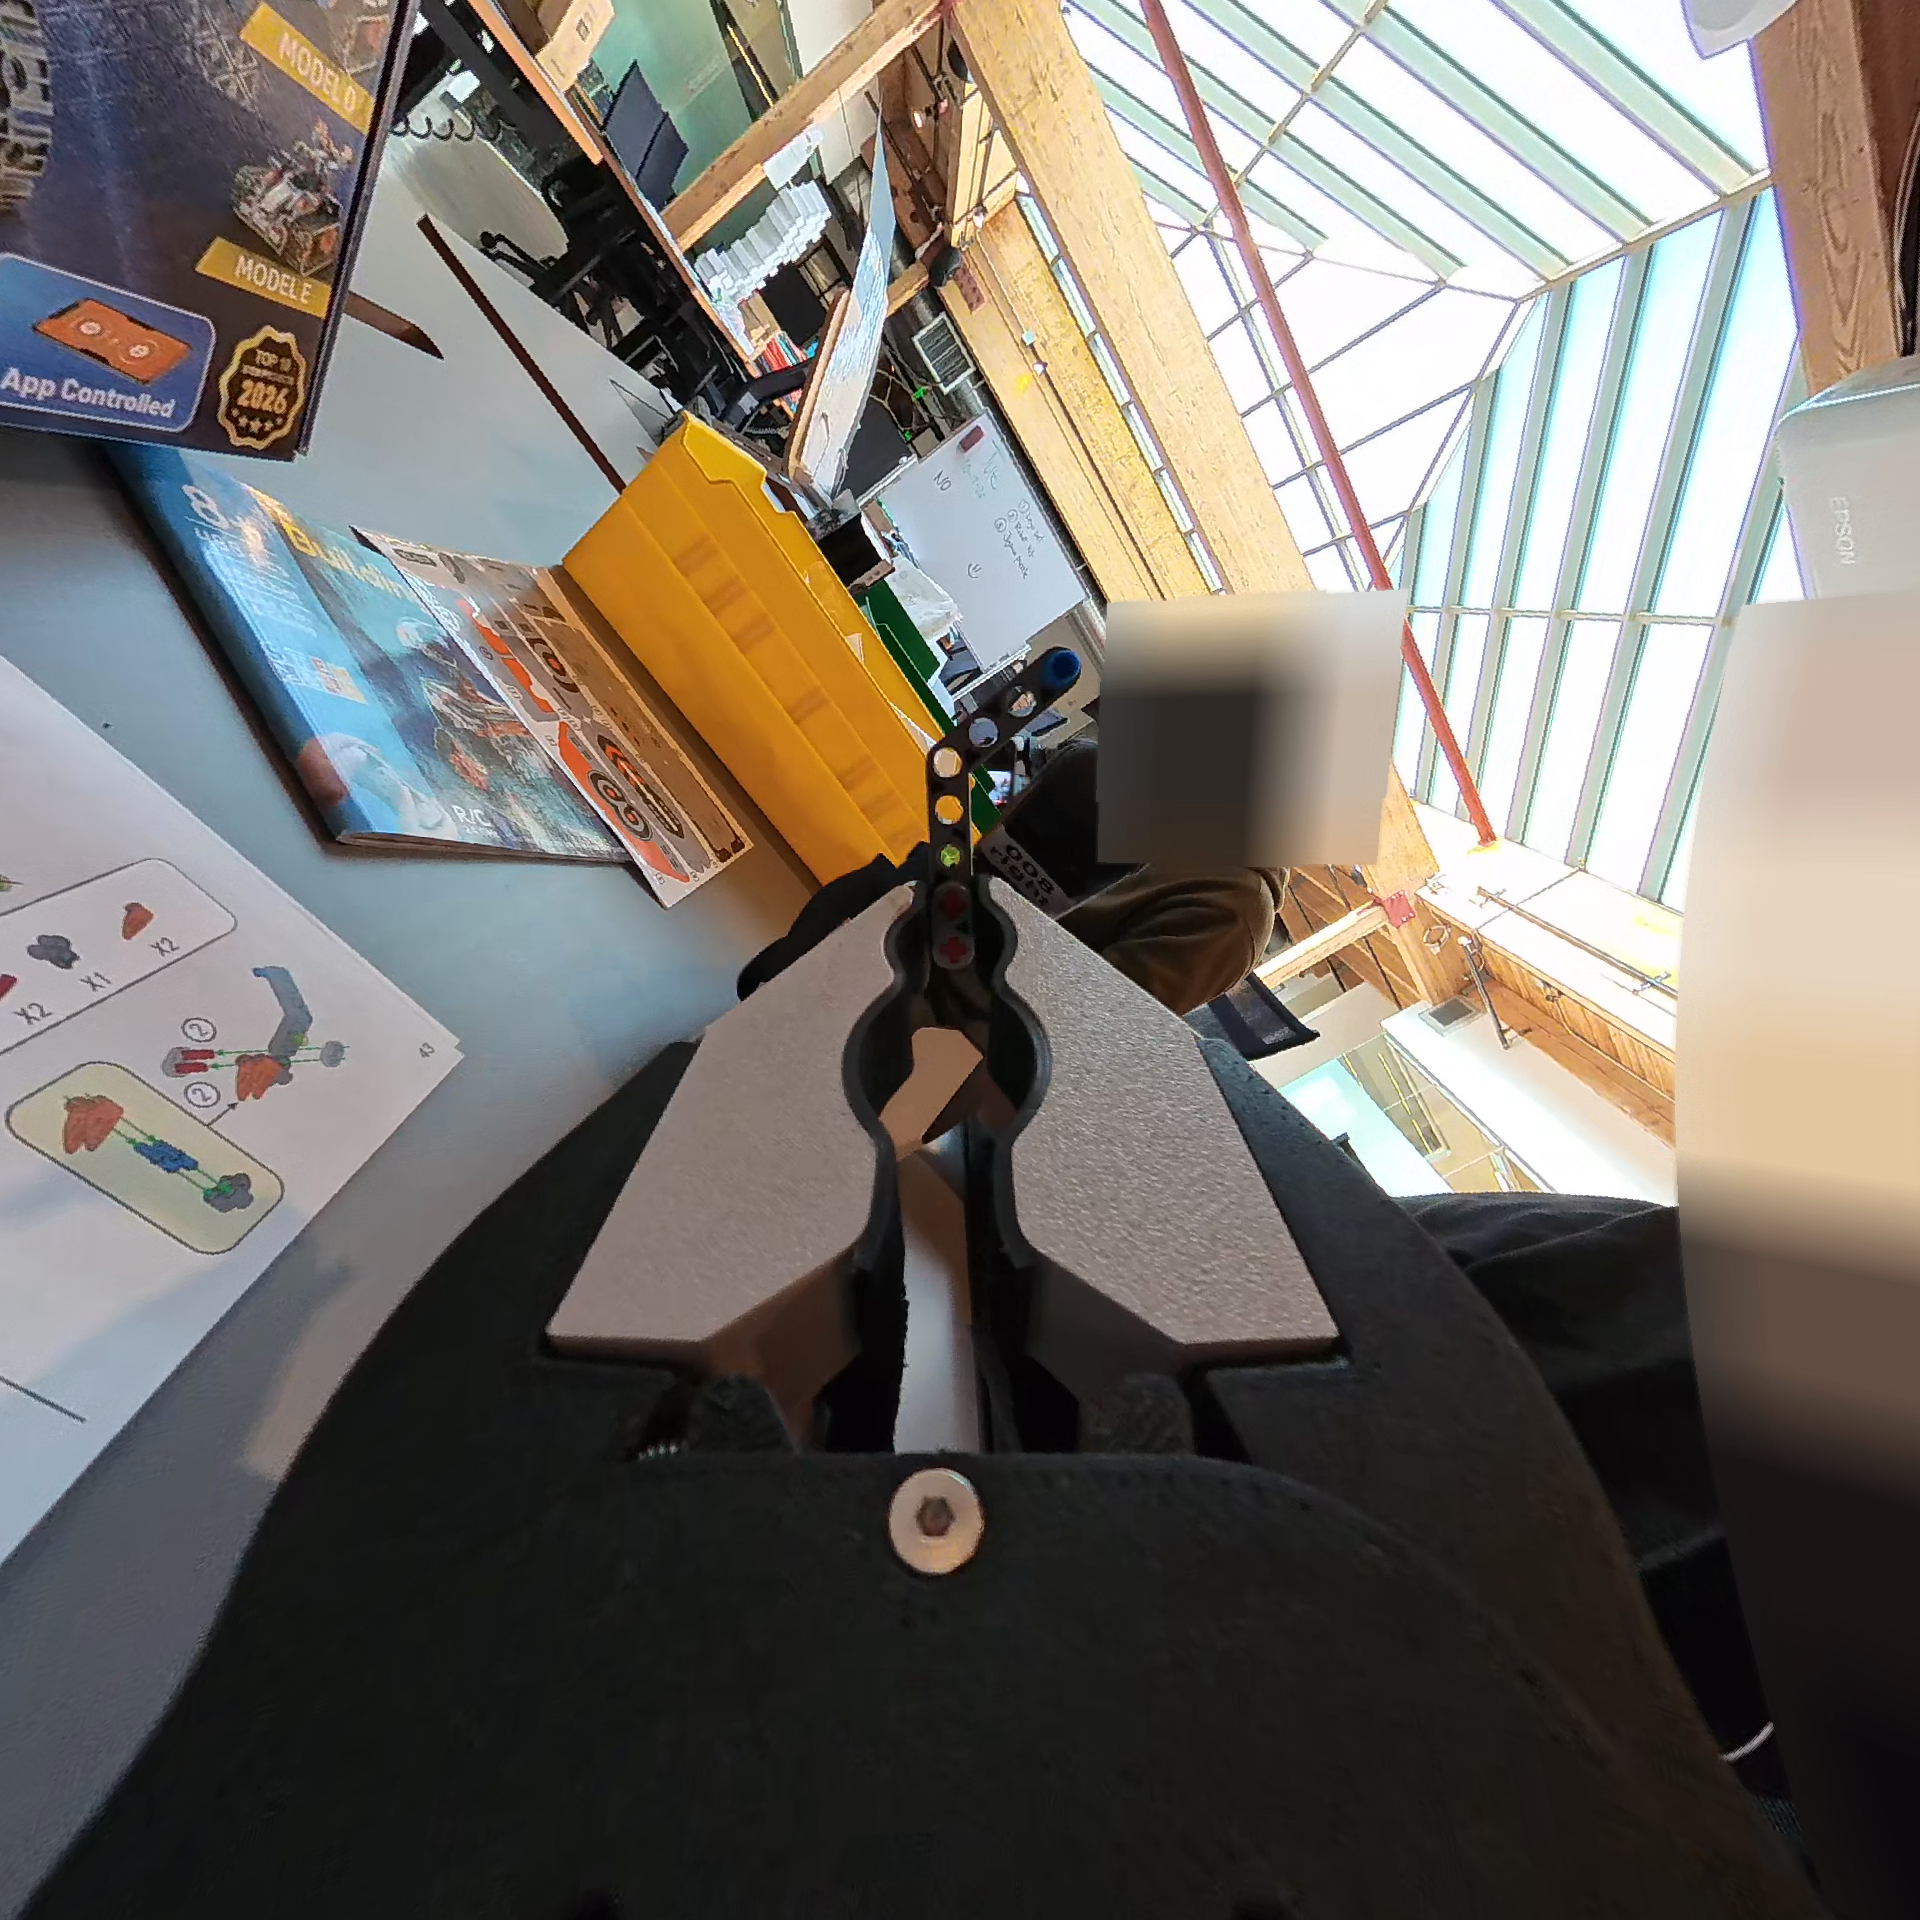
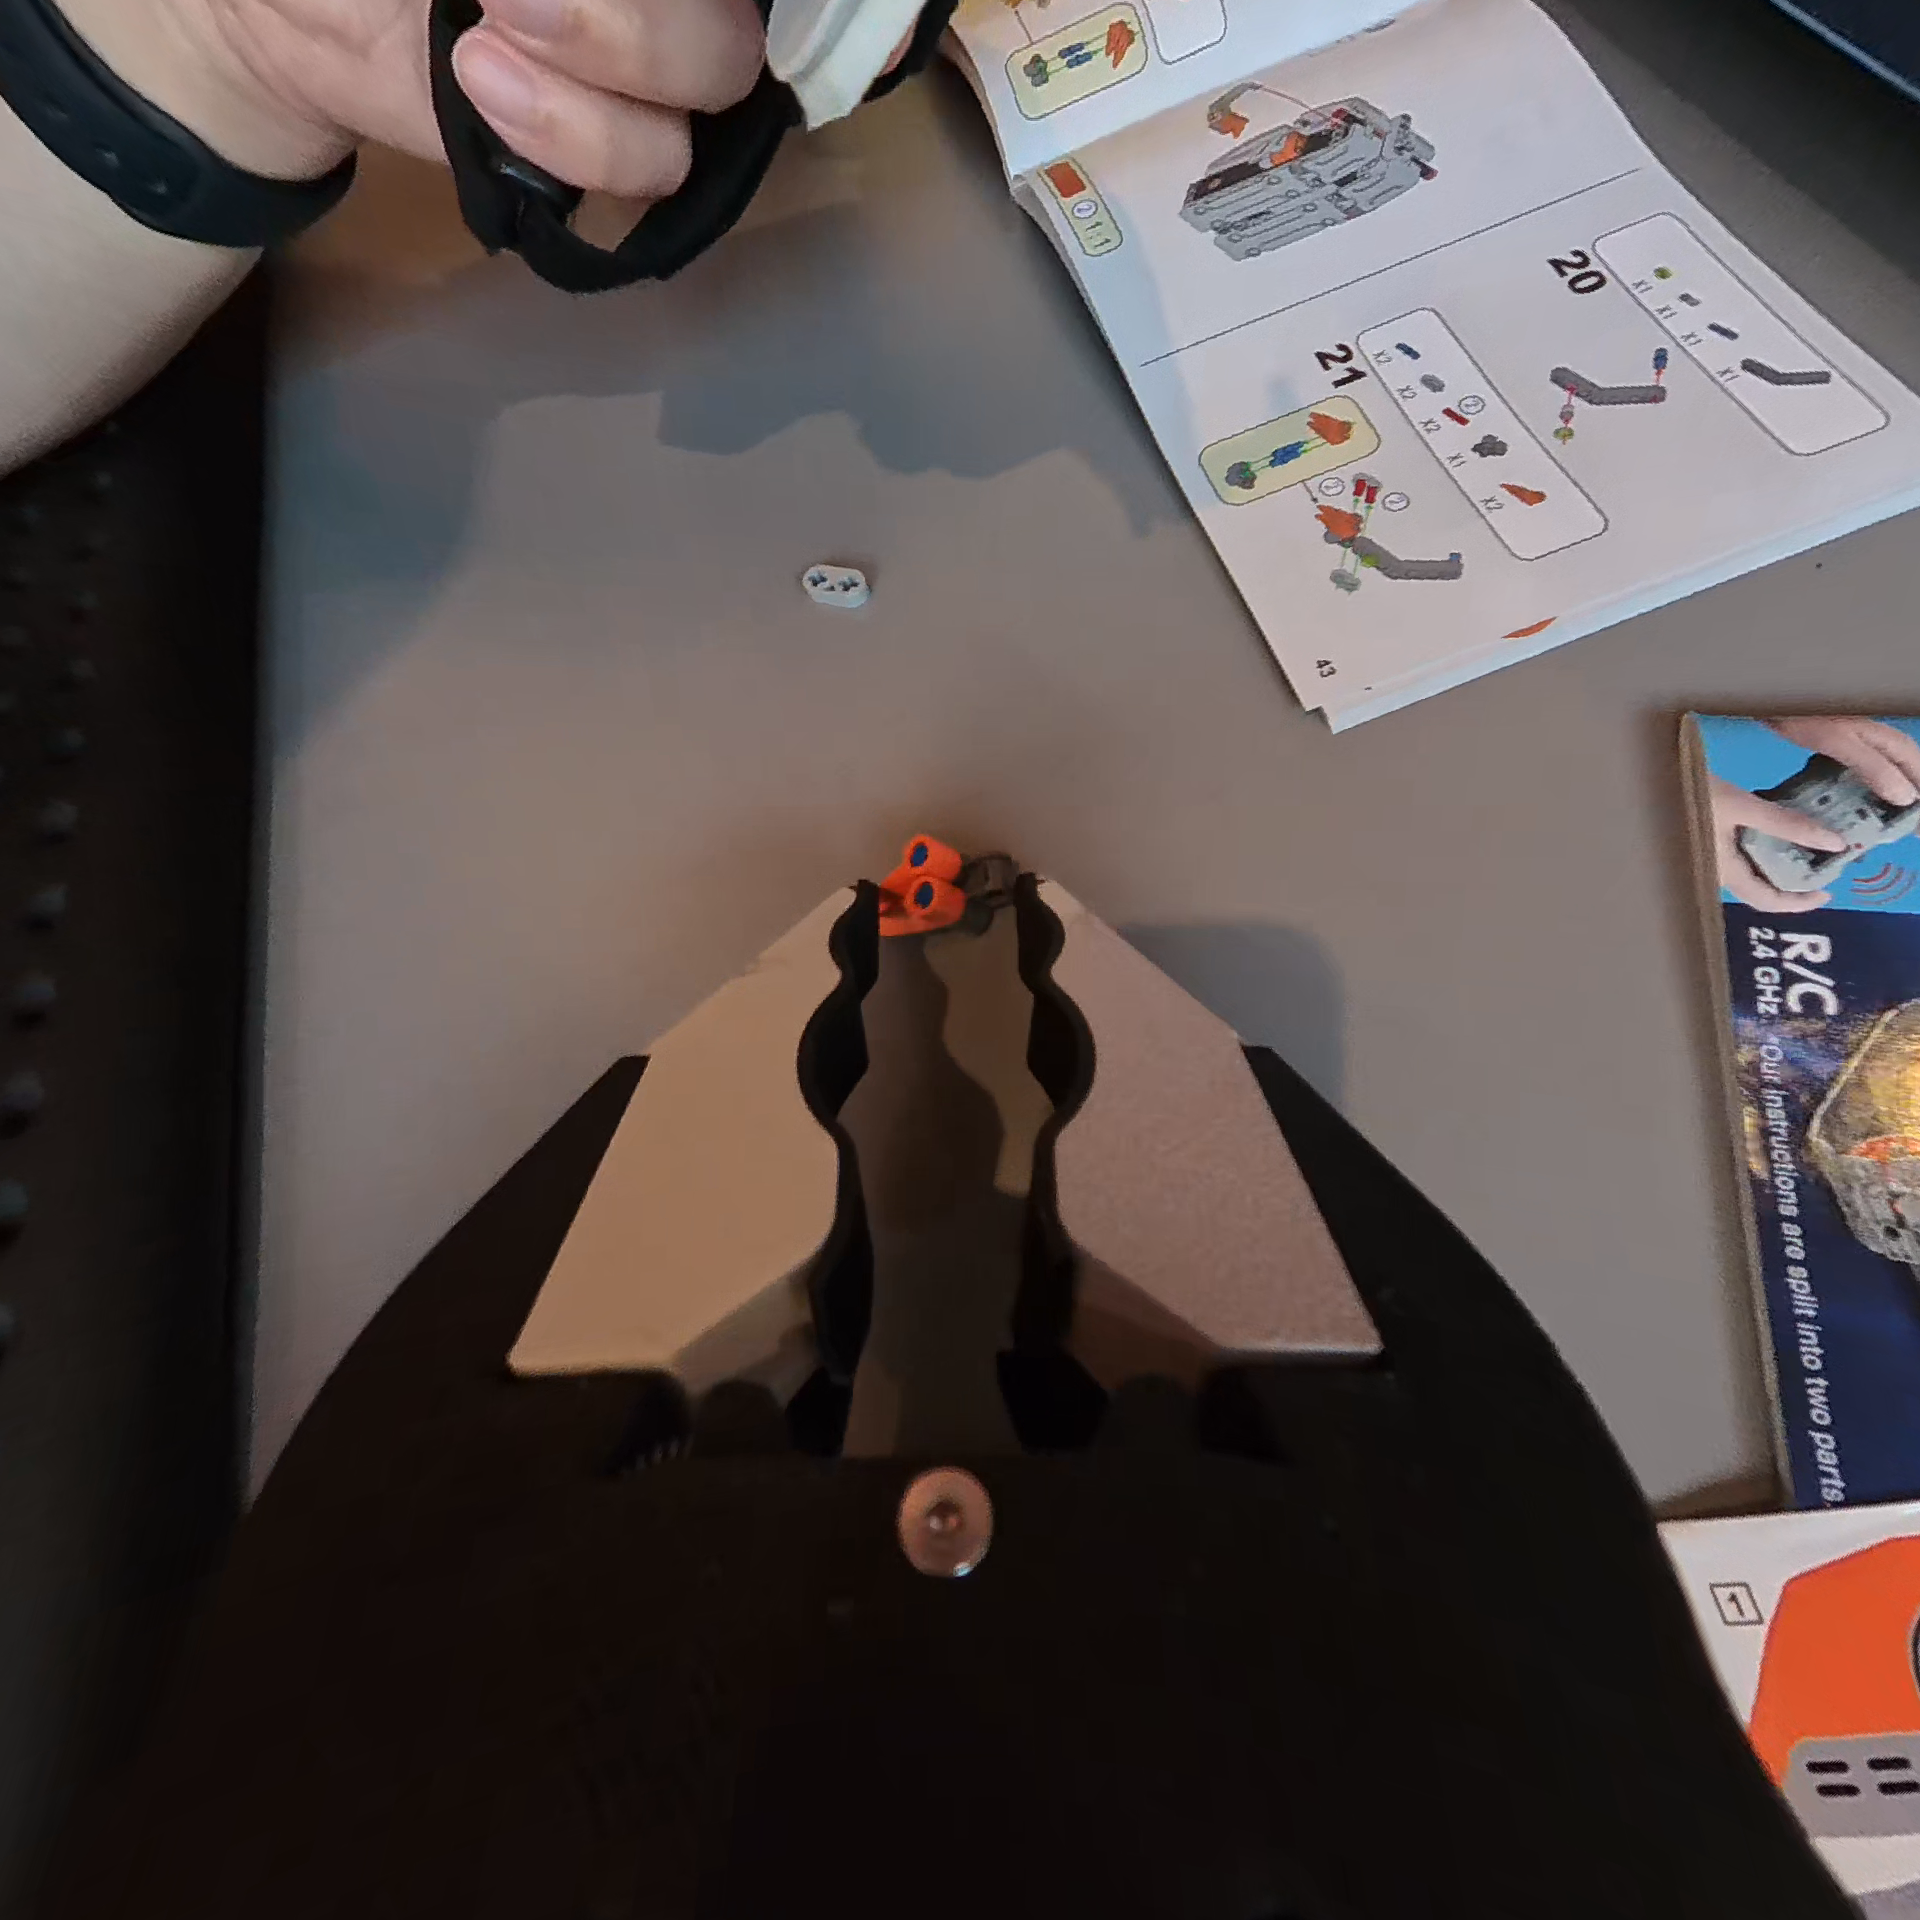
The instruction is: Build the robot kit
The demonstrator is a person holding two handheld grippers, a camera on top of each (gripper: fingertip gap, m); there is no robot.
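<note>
The right gripper (image 2: 940, 896) points down at a grey table (image 2: 623, 727), its jaws narrowly parted around a small orange piece (image 2: 920, 878) with blue-filled holes and a dark part just beside it. A pale grey two-hole connector (image 2: 836, 584) lies apart, above centre. An open instruction booklet (image 2: 1455, 312) fills the upper right; a hand (image 2: 499, 83) shows at upper left.

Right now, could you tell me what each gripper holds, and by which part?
Left gripper: black angled beam, lower end. Right gripper: orange piece, at its fingertips.
</note>
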